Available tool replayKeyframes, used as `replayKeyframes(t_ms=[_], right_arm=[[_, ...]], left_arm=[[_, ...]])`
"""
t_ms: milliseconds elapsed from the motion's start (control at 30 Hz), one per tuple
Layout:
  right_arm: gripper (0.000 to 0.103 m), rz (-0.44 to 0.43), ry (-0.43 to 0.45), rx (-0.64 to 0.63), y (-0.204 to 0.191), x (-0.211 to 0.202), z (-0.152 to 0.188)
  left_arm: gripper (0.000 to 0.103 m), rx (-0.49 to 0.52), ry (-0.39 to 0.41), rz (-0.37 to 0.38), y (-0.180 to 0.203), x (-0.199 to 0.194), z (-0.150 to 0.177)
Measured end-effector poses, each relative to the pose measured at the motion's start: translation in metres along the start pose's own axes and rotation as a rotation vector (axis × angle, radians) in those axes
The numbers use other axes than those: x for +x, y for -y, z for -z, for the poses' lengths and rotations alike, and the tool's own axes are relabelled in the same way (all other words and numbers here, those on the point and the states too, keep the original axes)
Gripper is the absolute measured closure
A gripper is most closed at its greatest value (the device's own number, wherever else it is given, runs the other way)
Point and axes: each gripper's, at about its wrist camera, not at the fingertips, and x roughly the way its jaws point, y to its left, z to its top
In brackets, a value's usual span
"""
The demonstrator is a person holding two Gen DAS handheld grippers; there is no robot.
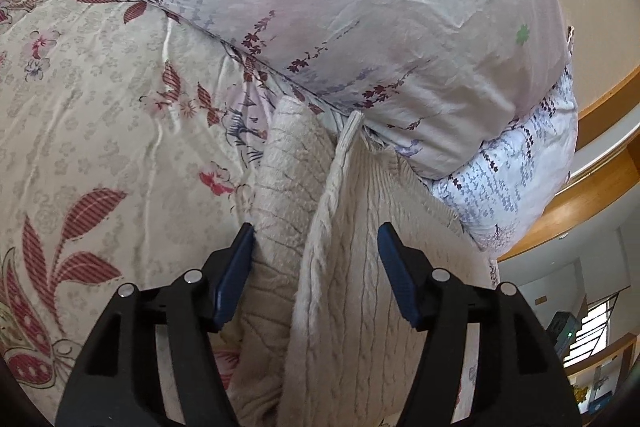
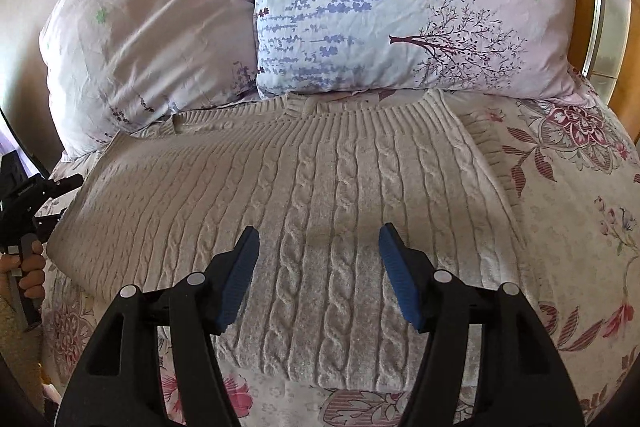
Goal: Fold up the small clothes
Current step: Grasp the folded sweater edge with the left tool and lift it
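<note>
cream cable-knit sweater (image 2: 320, 211): lies on the flowery bed cover (image 2: 568, 227), collar touching two pale purple pillows (image 2: 400, 7) | left gripper (image 1: 316, 239): jaws apart over sweater's side edge, holding nothing | right gripper (image 2: 318, 239): jaws apart above sweater's middle, holding nothing

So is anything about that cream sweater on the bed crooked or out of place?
Mostly tidy. The sweater lies flat on the floral bedspread, but its collar butts against the pillows, and one side edge stands folded up beside the left hand-held gripper.
</note>
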Motion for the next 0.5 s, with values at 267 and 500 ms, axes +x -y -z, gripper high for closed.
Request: replayKeyframes(t_ms=[267, 500], right_arm=[[0.038, -0.019, -0.001, -0.002, -0.001, 0.001, 0.001], [0.038, -0.038, 0.005, -0.013, -0.004, -0.002, 0.002]], left_arm=[[0.066, -0.104, -0.026, 0.061, -0.01, 0.01, 0.0], [0.081, -0.146, -0.02, 0.094, -0.004, 0.011, 0.002]])
